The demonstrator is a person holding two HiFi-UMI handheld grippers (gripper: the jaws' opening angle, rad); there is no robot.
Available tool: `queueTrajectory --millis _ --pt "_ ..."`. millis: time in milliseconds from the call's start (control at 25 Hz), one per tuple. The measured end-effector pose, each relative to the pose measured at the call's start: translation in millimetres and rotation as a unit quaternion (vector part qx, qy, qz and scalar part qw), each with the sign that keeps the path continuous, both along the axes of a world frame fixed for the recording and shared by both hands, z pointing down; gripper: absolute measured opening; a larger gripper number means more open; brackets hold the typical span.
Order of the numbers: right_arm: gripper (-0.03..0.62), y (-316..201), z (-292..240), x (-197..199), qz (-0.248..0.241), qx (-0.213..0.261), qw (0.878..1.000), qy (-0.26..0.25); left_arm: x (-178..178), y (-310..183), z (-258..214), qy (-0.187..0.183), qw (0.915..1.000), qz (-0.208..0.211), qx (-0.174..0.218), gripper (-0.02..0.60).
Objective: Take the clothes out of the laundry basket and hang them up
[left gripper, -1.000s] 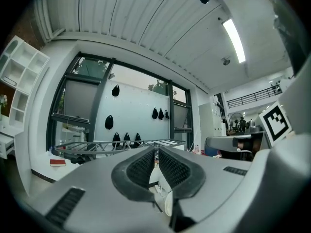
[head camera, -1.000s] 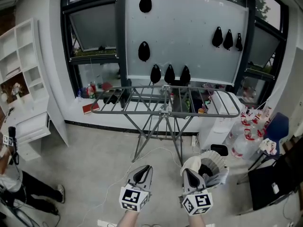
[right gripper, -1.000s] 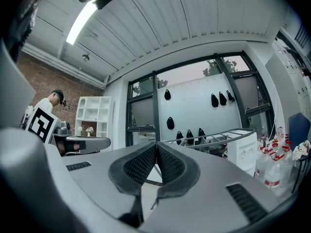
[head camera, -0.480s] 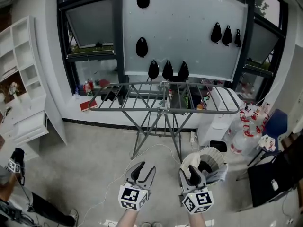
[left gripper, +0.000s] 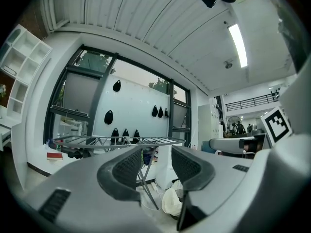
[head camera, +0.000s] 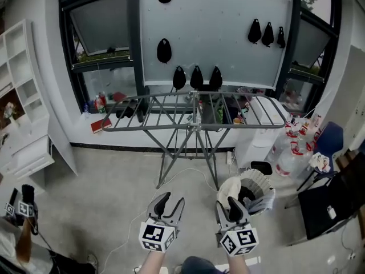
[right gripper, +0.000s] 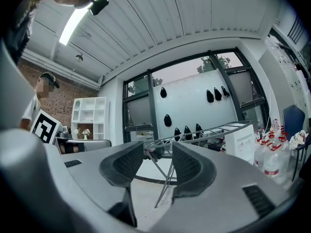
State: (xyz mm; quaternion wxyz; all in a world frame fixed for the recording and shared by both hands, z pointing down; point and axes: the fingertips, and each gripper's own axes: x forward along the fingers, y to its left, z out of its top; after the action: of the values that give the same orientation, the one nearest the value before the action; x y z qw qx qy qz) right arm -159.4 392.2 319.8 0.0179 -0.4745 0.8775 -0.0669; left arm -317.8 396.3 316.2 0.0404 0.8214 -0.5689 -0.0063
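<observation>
The white laundry basket (head camera: 259, 186) stands on the floor at the right, with light and dark clothes in it. It is just beyond my right gripper (head camera: 227, 205). The grey folding drying rack (head camera: 194, 110) stands bare farther ahead. My left gripper (head camera: 170, 201) is level beside the right one, low over the floor. The jaws of both have just been opening and nothing is between them. In the left gripper view the gripper (left gripper: 155, 165) frames the rack (left gripper: 107, 141) and a white cloth (left gripper: 171, 202). The right gripper (right gripper: 158, 163) points at the rack (right gripper: 204, 132).
A white shelf unit (head camera: 23, 90) lines the left wall. A white appliance (head camera: 259, 144), water bottles (head camera: 291, 153) and a black chair (head camera: 331, 210) crowd the right side. Another person's arm with a marker cube (head camera: 23, 210) is at the lower left. A cable (head camera: 188, 178) lies under the rack.
Both grippers went from shut to open. The left one slid slightly lower. The person at the lower left has dropped mostly out of the picture.
</observation>
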Motion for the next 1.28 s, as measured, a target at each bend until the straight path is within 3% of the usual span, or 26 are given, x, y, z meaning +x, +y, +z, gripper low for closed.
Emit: queueTrajectory --millis 400,680,1280 --pt "0.169 -14 -2 6 0.023 0.003 1.000 -0.003 -3 -20 0 0.005 0.9999 0.016 0.003 0.190" --pt "0.169 -55 0 7 0.024 0.011 1.000 -0.001 -8 -62 0 0.005 0.9998 0.011 0.014 0.190" --pt "0.169 -257 22 7 0.009 0.003 1.000 -0.023 -11 -253 17 -0.008 1.0000 -0.003 0.003 0.190"
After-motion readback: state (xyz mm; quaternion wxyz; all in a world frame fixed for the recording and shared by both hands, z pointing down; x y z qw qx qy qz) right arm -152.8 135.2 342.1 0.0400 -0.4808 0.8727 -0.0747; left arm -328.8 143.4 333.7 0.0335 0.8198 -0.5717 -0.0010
